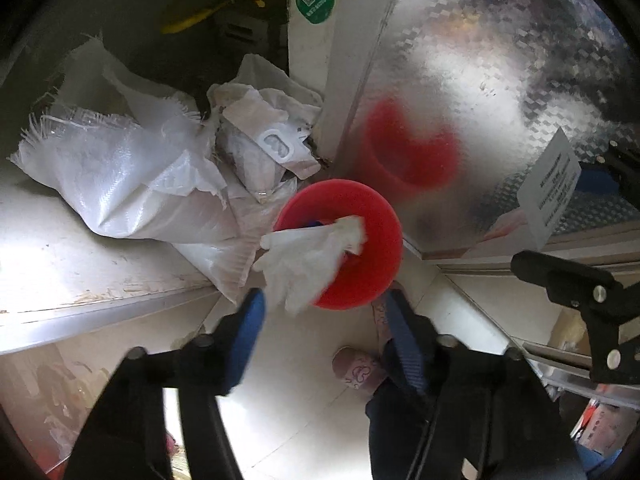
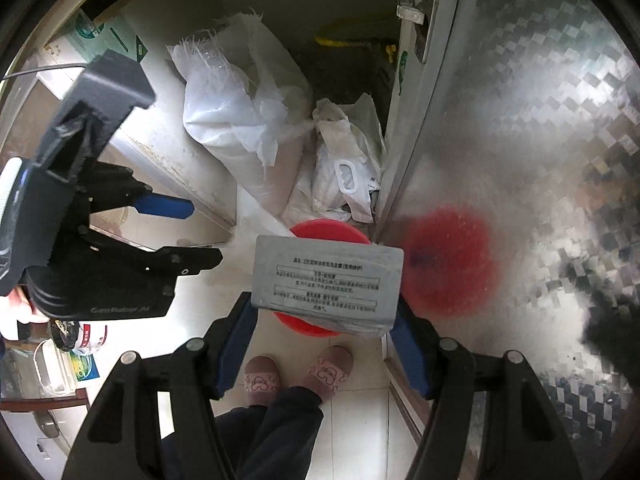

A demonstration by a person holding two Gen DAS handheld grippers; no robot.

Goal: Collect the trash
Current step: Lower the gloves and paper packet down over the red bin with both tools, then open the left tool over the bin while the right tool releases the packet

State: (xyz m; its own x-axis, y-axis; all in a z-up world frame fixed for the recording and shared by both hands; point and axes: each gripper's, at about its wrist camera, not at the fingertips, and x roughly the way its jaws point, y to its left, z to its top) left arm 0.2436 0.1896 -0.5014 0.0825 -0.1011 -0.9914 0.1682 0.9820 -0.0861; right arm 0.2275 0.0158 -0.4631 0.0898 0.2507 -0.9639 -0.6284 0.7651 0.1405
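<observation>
Left wrist view: the left gripper (image 1: 324, 300) stands with its jaws apart and nothing clamped, just above the red bin (image 1: 360, 280). A white glove (image 1: 308, 260) drapes over the bin's near rim.

Right wrist view: the right gripper (image 2: 324, 314) clamps a grey box (image 2: 326, 284) directly above the red bin (image 2: 328, 227); woven sacks (image 2: 240, 120) lie beyond it

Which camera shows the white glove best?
The left wrist view. There the white glove is in plain sight, draped over the rim of the red bin, just beyond the open left gripper. In the right wrist view no glove can be made out.
</observation>
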